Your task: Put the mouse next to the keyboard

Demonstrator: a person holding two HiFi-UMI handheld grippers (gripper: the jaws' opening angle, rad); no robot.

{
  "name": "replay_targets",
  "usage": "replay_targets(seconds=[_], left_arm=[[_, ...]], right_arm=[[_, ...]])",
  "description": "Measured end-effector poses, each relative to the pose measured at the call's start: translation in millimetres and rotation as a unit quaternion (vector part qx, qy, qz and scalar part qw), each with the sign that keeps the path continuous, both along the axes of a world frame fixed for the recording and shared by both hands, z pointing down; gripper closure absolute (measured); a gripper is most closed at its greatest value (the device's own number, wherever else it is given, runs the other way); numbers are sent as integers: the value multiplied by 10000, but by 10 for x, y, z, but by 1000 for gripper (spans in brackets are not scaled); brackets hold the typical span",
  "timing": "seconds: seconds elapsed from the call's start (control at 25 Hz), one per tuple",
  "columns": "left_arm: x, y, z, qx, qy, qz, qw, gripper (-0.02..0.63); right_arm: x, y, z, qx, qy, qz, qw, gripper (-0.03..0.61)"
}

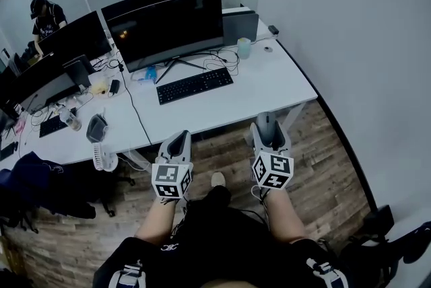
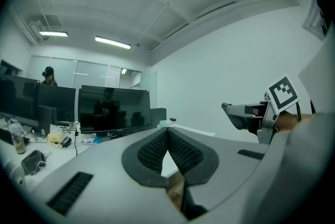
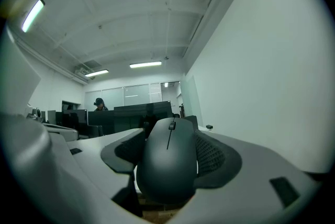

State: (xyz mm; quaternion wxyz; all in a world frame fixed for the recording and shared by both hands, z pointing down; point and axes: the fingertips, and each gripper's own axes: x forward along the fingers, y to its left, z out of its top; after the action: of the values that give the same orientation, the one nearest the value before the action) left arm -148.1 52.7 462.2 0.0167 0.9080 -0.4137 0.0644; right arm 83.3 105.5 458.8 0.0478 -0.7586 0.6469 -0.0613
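A dark grey mouse (image 3: 168, 163) sits clamped between the jaws of my right gripper (image 3: 170, 136), wheel end pointing away from the camera. In the head view the right gripper (image 1: 267, 124) hangs over the wooden floor just short of the white desk (image 1: 269, 88), the mouse (image 1: 267, 122) showing between its jaws. The black keyboard (image 1: 194, 85) lies on the desk below a wide monitor (image 1: 168, 29). My left gripper (image 1: 178, 142) is also held in front of the desk edge; its jaws meet with nothing between them (image 2: 167, 134).
A pale cup (image 1: 244, 48) and cables lie right of the monitor. A second desk to the left carries monitors, a bottle (image 1: 70, 120) and clutter. A person (image 1: 46, 19) stands at the far left. A white wall (image 1: 350, 44) runs along the right; dark bags (image 1: 40, 189) lie on the floor.
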Motion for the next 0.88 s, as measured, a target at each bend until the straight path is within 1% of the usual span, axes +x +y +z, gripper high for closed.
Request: replay_targets(seconds=[0.16,0.44,0.64,0.88], left_arm=[[134,-224,40,5,97,44,9999,601],[547,-734,55,34,187,226,9996,601],[803,-1191,100,-31,162,346,9993,601],[978,-1931,74,-100,128,292,9994,601]], right_arm=[[122,-193,65,-9,-16,24,10000,264],[457,-666,51,-10,59,71,10000,264],[718,-1133,52,-33,9,149,9999,264],[885,-1888,64,-115,-9,70,9999,264]])
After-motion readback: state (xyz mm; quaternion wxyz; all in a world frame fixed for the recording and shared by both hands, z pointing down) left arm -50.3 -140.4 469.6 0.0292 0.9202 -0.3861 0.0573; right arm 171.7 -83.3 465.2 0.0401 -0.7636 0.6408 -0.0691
